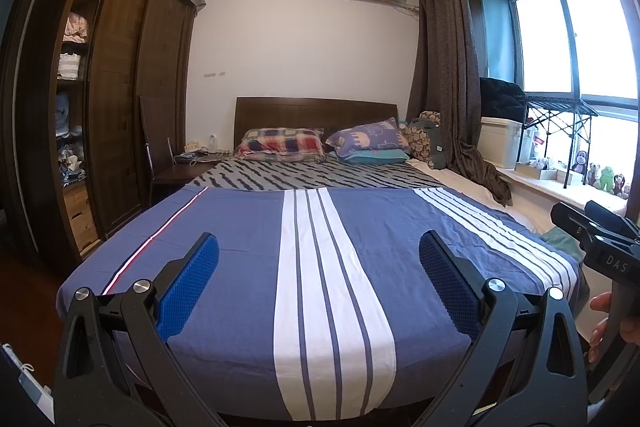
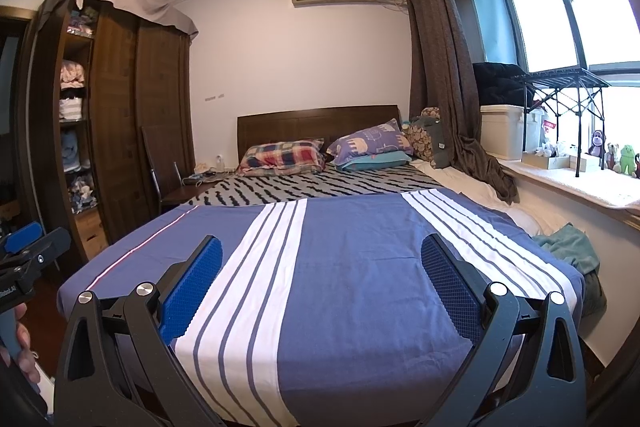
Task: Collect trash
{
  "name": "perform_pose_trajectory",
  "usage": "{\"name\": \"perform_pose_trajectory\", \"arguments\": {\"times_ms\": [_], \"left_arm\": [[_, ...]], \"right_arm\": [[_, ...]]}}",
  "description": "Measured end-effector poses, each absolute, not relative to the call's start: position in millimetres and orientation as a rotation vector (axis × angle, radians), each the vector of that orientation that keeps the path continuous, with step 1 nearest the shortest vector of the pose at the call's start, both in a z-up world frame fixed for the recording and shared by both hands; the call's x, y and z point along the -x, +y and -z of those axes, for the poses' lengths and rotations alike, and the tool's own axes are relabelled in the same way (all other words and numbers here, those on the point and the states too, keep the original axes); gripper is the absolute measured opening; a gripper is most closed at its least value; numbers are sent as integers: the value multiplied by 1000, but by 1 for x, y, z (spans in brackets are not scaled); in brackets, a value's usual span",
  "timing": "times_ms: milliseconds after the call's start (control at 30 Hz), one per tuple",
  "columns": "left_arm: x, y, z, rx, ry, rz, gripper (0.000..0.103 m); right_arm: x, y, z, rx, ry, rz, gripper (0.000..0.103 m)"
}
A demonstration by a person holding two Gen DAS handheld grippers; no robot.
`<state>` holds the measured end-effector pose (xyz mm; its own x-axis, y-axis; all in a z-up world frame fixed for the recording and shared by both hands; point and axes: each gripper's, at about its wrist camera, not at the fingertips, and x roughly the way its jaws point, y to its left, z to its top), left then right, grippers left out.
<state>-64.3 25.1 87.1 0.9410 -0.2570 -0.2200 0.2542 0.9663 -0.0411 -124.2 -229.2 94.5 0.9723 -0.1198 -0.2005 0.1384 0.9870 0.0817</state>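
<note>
- Left wrist view is showing my left claw spread wide with nothing between its blue pads, hanging over the foot of the bed.
- Right wrist view is showing my right claw gaping the same way, gripping nothing, above the blue striped cover.
- At the right edge of the left view, the right claw's black body is peeking in, with my fingers wrapping its handle.
- Two pillows are lying against the wooden headboard in the middle of the frame.
- Trash is something I cannot pick out in either view.
- A crumpled green cloth is lying at the right of the frame, just beside the cover's edge.
- A dark wardrobe is filling the left side; a curtain is hanging at the upper right.
</note>
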Motion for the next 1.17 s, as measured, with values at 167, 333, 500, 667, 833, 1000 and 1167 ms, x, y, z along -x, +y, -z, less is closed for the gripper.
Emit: {"name": "perform_pose_trajectory", "arguments": {"times_ms": [167,333,500,667,833,1000,1167], "left_arm": [[67,20,-84,-20,219,243,95],[68,21,-83,1,221,222,95],[63,23,-83,14,236,234,95],[63,20,-81,-5,224,201,95],[61,21,-82,-4,229,198,95],[50,21,-80,-2,258,196,95],[28,24,-74,12,284,209,95]], "right_arm": [[124,-228,-92,-102,203,136,100],[124,-229,-91,-106,202,137,100],[122,-229,-90,-113,203,146,100],[119,-226,-86,-113,214,145,100],[118,-226,-87,-114,214,147,100],[113,-226,-85,-111,224,155,100],[92,-225,-78,-103,246,147,100]]}}
